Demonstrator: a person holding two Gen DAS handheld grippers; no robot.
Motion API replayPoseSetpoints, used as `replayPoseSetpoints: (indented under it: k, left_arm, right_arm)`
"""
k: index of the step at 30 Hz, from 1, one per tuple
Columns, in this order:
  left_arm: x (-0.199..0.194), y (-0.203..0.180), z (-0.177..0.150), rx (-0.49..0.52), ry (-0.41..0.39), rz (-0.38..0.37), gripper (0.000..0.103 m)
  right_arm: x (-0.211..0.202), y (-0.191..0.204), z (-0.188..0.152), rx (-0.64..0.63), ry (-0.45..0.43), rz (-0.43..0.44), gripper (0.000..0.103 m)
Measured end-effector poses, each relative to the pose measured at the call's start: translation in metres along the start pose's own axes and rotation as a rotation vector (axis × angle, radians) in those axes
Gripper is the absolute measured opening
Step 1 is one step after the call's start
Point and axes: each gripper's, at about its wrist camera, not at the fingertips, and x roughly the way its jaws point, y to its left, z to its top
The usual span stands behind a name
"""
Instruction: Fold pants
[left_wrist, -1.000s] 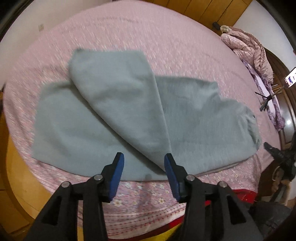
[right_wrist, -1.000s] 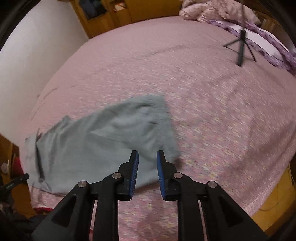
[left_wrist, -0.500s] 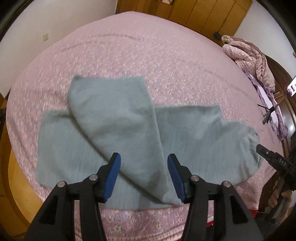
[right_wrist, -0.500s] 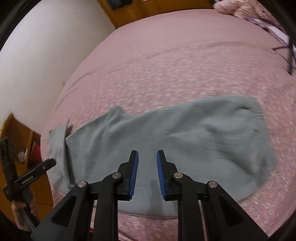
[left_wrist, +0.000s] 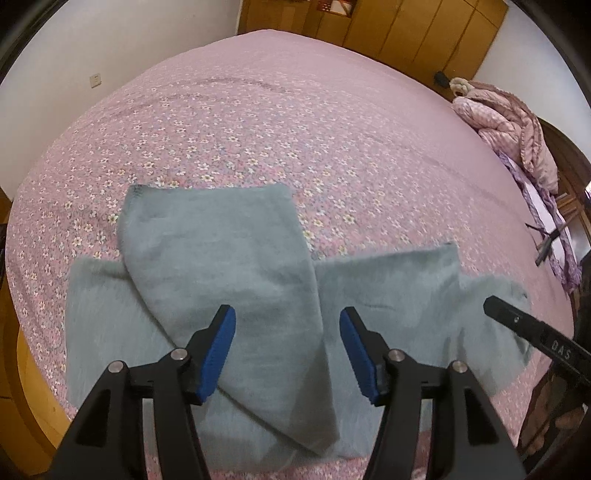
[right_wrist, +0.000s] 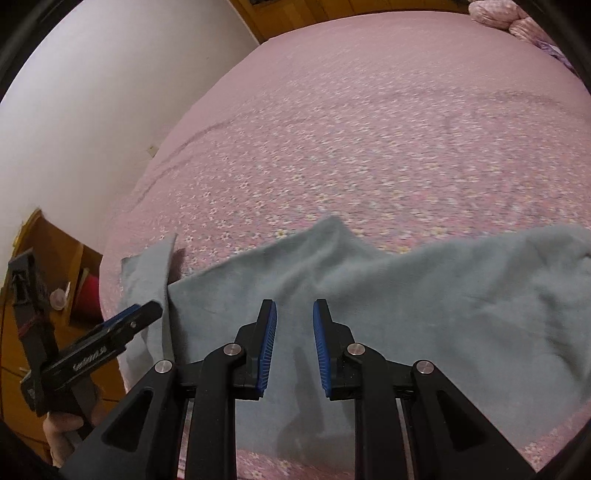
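My left claw (left_wrist: 287, 350) hangs over the grey pants (left_wrist: 229, 280) with its jaws spread wide and nothing between them. My right claw (right_wrist: 294, 343) sits with its jaws a narrow way apart, also empty, above the same garment (right_wrist: 424, 306).

The pants lie on the pink flowered bed (left_wrist: 295, 122), along its near edge. In the left wrist view their long axis runs from 9 o'clock to 3 o'clock, straight across my line of approach, and one leg is flipped over the other, slanting from about 11 o'clock down to 5 o'clock between the blue pads. That slanted leg is what I judge the next move turns on: its cuff lies at 11 o'clock ahead of the left claw, which is the nearer one, while the right claw is over the other end of the garment.

The cloth nearest me is cut off behind both claws, so I cannot see the near hem. The right end of the pants is blurred, and I cannot tell which end carries the waistband. A piled pink quilt (left_wrist: 506, 122) sits well apart at 2 o'clock.
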Motion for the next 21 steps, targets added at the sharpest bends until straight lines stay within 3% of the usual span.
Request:
replayPoseSetpoints:
  k: [8, 19, 21]
  left_arm:
    - [0.023, 0.006, 0.023, -0.032, -0.013, 0.037, 0.063]
    - [0.063, -0.001, 0.043, 0.015, -0.053, 0.194, 0.063]
    - [0.066, -0.002, 0.042, 0.026, -0.068, 0.204, 0.057]
  right_arm:
    - [0.036, -0.01, -0.004, 0.038, 0.083, 0.005, 0.022]
    - [0.045, -0.017, -0.008, 0.029, 0.074, 0.042, 0.022]
    - [0.042, -0.017, -0.011, 0.029, 0.075, 0.041, 0.022]
